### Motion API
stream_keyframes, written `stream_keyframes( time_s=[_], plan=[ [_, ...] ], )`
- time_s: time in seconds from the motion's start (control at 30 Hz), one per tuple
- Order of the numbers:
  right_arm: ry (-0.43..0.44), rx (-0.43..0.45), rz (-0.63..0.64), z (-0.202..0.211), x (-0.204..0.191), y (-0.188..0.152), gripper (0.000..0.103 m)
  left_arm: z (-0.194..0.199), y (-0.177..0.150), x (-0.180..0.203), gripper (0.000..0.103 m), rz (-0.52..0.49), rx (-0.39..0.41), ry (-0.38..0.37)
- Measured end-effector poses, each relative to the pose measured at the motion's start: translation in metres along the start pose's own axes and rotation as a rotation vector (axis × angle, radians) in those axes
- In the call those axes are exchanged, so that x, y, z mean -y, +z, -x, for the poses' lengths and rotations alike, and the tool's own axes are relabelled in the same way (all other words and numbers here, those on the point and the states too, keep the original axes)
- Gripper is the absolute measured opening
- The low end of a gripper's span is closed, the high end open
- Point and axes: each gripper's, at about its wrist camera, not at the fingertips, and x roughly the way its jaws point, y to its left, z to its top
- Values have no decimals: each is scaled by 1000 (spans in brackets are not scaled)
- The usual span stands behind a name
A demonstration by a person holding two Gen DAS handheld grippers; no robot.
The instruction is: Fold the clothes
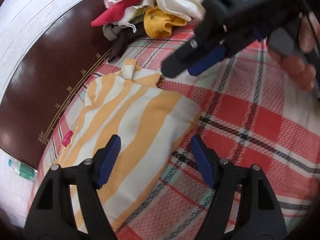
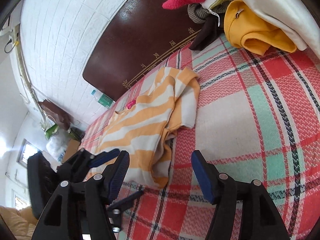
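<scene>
An orange and white striped shirt [image 1: 128,120] lies folded on the red plaid bedspread [image 1: 250,120]; it also shows in the right wrist view [image 2: 148,124]. My left gripper [image 1: 156,160] is open, hovering just above the shirt's near edge, holding nothing. My right gripper [image 2: 160,172] is open and empty, above the shirt's right side and the bedspread [image 2: 230,120]. In the left wrist view the right gripper [image 1: 186,68] hangs above the shirt's far corner. The left gripper [image 2: 118,174] shows at lower left in the right wrist view.
A pile of unfolded clothes [image 1: 160,10], red, yellow, white and brown, sits at the head of the bed; it also shows in the right wrist view [image 2: 250,20]. A dark brown headboard [image 1: 50,76] and white brick wall [image 2: 60,50] border the bed. Clutter [image 2: 58,132] lies beside the bed.
</scene>
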Motion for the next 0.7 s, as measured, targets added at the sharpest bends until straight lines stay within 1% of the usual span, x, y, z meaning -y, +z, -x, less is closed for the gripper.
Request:
stream_keyframes(
  time_s=[0.07,0.13,0.17,0.2,0.23,0.27,0.3,0.33,0.37,0.4,0.57,0.6,0.63,0.7],
  plan=[
    [8,4,-5,-1,3,3,68,-4,3,-1,74,-3,8,-5],
    [14,3,-3,-3,4,8,68,-9,6,-10,73,42,-2,-44],
    [16,2,-2,-6,4,12,69,-12,7,-16,71,77,-6,-67],
    [18,2,-1,-8,5,16,69,-15,7,-21,60,107,-14,-91],
    [20,2,-1,-10,6,20,70,-17,7,-25,53,132,-19,-111],
    [17,0,1,-13,6,25,70,-18,8,-28,49,156,-23,-111],
    [14,-3,3,-17,6,29,70,-18,8,-30,37,171,-29,-98],
    [11,-5,3,-21,7,35,71,-18,8,-34,32,198,-32,-100],
    [4,-8,0,-24,9,39,71,-17,7,-39,31,236,-31,-115],
    [-5,-14,-4,-29,10,44,71,-16,7,-45,27,275,-31,-130],
    [-4,-73,-40,-55,15,63,71,-12,0,-74,25,491,-10,-234],
    [6,-85,-30,-59,12,65,71,-12,-2,-77,25,521,-7,-245],
    [23,-104,-36,-64,11,67,75,-12,-4,-78,25,544,-4,-256],
    [24,-115,-55,-69,9,70,77,-13,-7,-80,25,578,1,-273]
  ],
)
